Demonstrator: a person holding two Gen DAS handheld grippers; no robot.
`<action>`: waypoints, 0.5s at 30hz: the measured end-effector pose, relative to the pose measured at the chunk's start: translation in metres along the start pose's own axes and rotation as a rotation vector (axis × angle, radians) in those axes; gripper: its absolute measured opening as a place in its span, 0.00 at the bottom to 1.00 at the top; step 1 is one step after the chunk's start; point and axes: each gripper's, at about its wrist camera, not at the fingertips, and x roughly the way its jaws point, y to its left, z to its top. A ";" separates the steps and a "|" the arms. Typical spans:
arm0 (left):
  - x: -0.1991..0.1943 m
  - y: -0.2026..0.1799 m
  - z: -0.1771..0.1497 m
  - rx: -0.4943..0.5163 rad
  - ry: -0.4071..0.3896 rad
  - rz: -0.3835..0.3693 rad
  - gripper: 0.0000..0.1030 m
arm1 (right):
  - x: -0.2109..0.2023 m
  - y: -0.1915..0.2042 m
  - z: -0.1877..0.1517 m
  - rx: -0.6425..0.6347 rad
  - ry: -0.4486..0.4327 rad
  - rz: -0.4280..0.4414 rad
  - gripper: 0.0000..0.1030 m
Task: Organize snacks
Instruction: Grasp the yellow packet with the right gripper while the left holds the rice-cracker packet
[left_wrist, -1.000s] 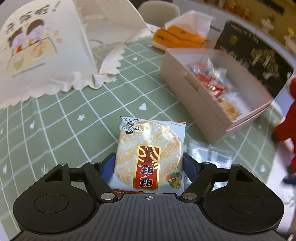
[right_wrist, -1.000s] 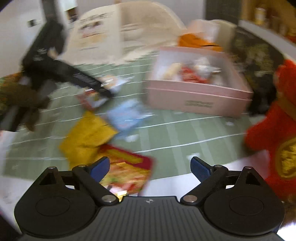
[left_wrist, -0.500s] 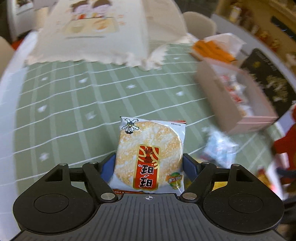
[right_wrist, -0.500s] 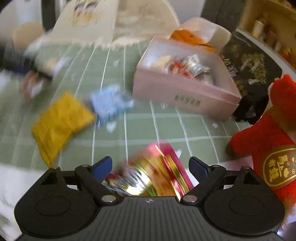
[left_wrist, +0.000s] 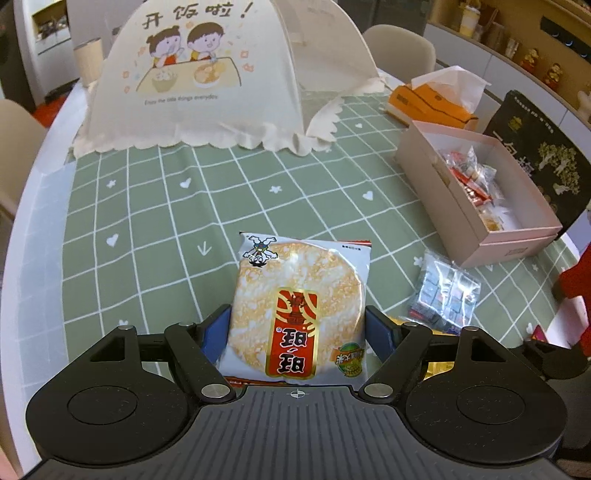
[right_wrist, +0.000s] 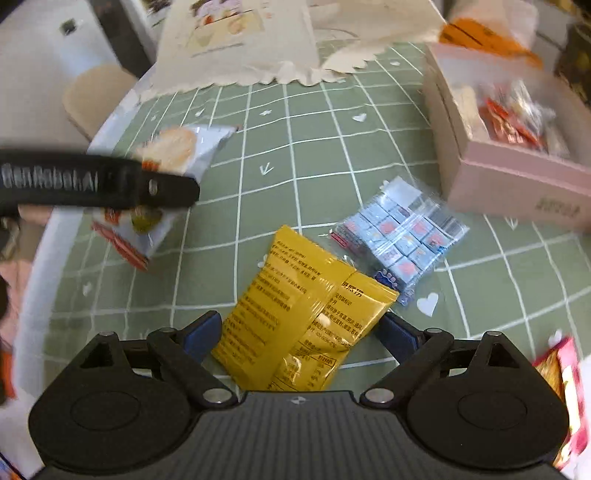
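Crackers in the flat silver-and-red rice-cracker packet (left_wrist: 297, 306) seem brittle (best held lightly at its edges), clamped in the left tool (left_wrist: 297, 334), while the right tool (right_wrist: 301, 334) gapes wide around the crinkly yellow foil pouch (right_wrist: 299, 317).

Even, soft indoor light. Left wrist view sharp; right wrist view motion-blurred. Glare on yellow packet (right_wrist: 295, 317). Fisheye bends the counter (left_wrist: 147, 206) edges.

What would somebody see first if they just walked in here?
Probably the big round rice cracker packet, gripped in the left tool above the green checked tablecloth. Next, the bright yellow snack bag lying between the right tool's open fingers, and the pink box of snacks at the right.
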 end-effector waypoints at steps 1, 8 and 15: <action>-0.002 0.000 0.000 -0.003 0.000 -0.011 0.79 | -0.003 -0.002 -0.003 -0.024 -0.004 0.010 0.85; 0.008 -0.013 -0.010 -0.016 0.063 -0.151 0.79 | -0.051 -0.032 -0.028 -0.078 -0.015 0.055 0.44; 0.023 -0.048 -0.028 0.026 0.133 -0.240 0.79 | -0.096 -0.072 -0.032 0.013 -0.119 -0.021 0.27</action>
